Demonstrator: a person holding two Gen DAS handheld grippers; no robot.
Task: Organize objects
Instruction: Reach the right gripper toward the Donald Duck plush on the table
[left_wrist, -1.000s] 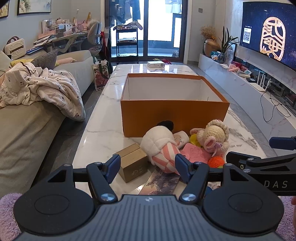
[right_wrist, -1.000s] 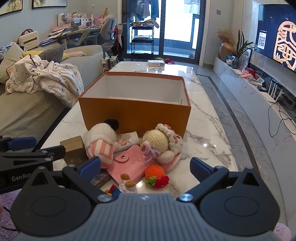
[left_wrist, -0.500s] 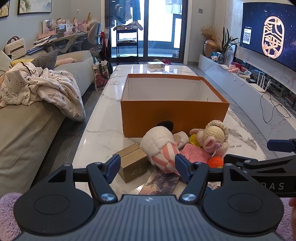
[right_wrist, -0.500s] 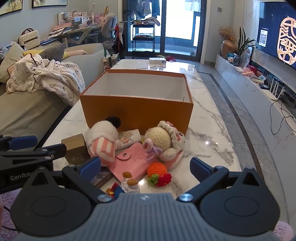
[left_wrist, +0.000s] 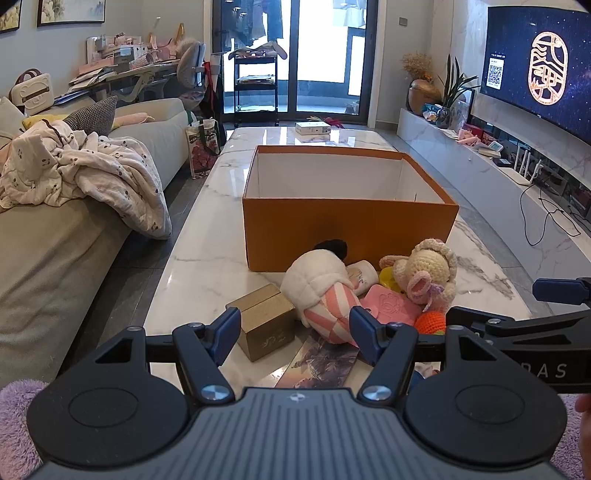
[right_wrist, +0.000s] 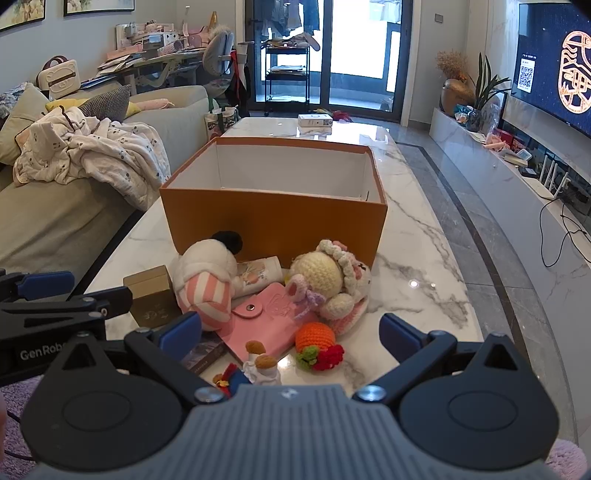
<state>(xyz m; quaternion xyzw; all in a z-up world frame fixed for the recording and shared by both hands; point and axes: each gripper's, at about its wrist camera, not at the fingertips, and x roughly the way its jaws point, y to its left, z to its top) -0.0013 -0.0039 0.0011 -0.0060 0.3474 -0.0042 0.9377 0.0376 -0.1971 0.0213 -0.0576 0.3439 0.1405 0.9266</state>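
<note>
Both claws, left (left_wrist: 293, 330) and right (right_wrist: 290, 334), hang wide open and empty over toys (right_wrist: 325, 280) heaped just before the orange box (right_wrist: 273, 221) on the worktop (right_wrist: 417, 273); overlapping pieces could snag or drag neighbours when grabbed.

Black grippers, blue-padded jaws, silver screws, ribbed grey housing, white "GenRob" lettering.

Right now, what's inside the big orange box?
Nothing shows inside the orange box: just bare white walls. Its front wall hides the bottom, so something flat could lie there unseen. The toys, such as the knitted doll, sit outside on the table.
</note>
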